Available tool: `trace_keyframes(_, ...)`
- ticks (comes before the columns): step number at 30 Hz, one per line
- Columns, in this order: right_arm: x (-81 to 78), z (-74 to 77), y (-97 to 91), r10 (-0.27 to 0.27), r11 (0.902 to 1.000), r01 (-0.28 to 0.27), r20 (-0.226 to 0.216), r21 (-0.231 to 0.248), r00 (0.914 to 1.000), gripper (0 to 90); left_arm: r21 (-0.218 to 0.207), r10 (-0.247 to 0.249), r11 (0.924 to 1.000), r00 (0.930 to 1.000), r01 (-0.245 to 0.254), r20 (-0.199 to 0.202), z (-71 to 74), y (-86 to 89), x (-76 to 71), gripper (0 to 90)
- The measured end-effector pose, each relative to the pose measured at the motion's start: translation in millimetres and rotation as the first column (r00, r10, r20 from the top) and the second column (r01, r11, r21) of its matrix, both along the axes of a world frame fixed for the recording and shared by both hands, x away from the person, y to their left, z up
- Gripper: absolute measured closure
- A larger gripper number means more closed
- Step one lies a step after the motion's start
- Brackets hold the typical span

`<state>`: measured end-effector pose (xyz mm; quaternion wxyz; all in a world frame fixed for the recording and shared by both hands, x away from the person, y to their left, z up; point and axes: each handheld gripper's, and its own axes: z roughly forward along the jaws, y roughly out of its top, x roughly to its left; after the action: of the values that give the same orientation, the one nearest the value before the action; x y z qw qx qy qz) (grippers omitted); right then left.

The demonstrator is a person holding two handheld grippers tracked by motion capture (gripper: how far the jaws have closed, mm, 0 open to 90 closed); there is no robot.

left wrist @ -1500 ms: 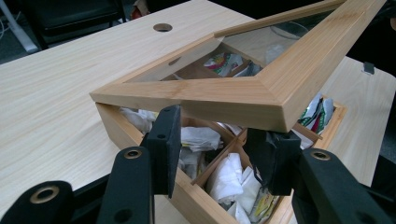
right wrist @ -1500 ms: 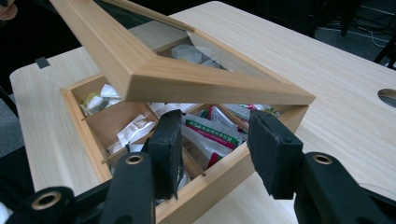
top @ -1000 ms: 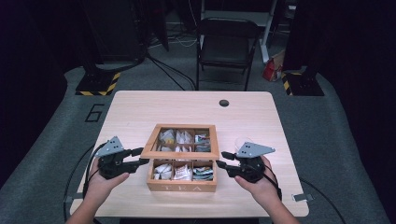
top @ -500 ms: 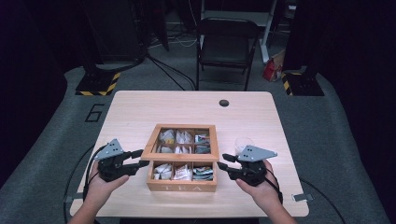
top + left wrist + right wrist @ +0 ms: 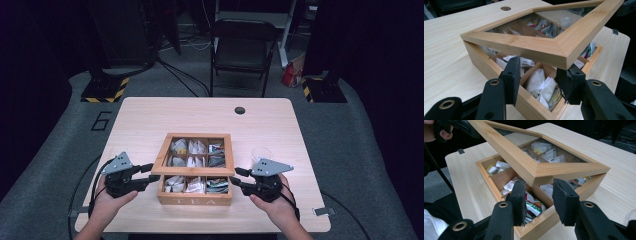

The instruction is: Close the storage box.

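A wooden tea box (image 5: 195, 201) stands near the table's front edge, and its compartments hold several tea bags (image 5: 192, 184). Its glass-paned lid (image 5: 192, 171) is hinged at the back and tilted partly up. My left gripper (image 5: 150, 172) is at the lid's front left corner and my right gripper (image 5: 235, 176) at its front right corner. In the left gripper view the lid (image 5: 536, 48) corner hangs just above my open left gripper (image 5: 540, 80). In the right gripper view the lid (image 5: 536, 171) corner sits above my open right gripper (image 5: 540, 197). Neither pair of pads pinches anything.
A clear plastic cup (image 5: 260, 152) stands right of the box, just behind my right hand. The table (image 5: 150, 120) has a round cable hole (image 5: 240, 110) at the back. A black chair (image 5: 242, 45) stands beyond the far edge.
The lid's front edge sits slightly lower over the box than a second ago. My right gripper has shifted a little toward the near edge. The left gripper has barely moved.
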<state>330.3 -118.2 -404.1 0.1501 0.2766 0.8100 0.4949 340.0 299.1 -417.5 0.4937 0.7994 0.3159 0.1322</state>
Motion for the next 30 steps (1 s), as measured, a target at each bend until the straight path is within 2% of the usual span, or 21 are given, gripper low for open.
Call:
trace_keyframes(4,-2.9,-5.3,0.1,-0.003,1.0,0.003,-0.004,0.0,1.0,62.6,-0.014,-0.005,0.9999,1.0,0.005,-0.003,-2.8,0.8,-5.3,54.4)
trace_keyframes(6,-3.8,-7.6,-0.1,-0.003,1.0,0.003,-0.006,-0.001,1.0,62.6,-0.008,-0.011,0.9999,0.9999,0.011,-0.002,-4.6,1.4,-7.5,54.3)
trace_keyframes(13,-9.1,-19.5,0.1,-0.012,0.9999,0.012,-0.013,0.009,0.9998,62.4,-0.02,0.001,0.9998,1.0,-0.001,-0.004,-15.4,0.9,-15.6,54.2)
trace_keyframes(15,-10.6,-24.3,0.3,-0.013,0.9999,0.013,-0.02,0.006,0.9997,62.3,-0.005,-0.005,1.0,0.9999,0.005,-0.014,-18.8,0.5,-17.7,54.2)
trace_keyframes(20,-13.5,-33.0,0.7,-0.019,0.9998,0.019,-0.037,-0.003,0.9991,61.9,0.004,0.001,1.0,1.0,-0.001,-0.004,-27.2,-1.9,-20.3,54.2)
trace_keyframes(24,-15.2,-37.3,1.4,-0.02,0.9997,0.02,-0.032,-0.012,0.9993,61.7,0.012,0.006,0.9999,1.0,-0.006,0.004,-31.3,-2.8,-22.5,54.3)
trace_keyframes(30,-17.2,-42.9,1.7,-0.025,0.9992,0.024,-0.04,-0.033,0.9989,61.6,0.02,-0.001,0.9998,0.9998,0.002,-0.021,-36.3,-3.5,-25.1,54.3)
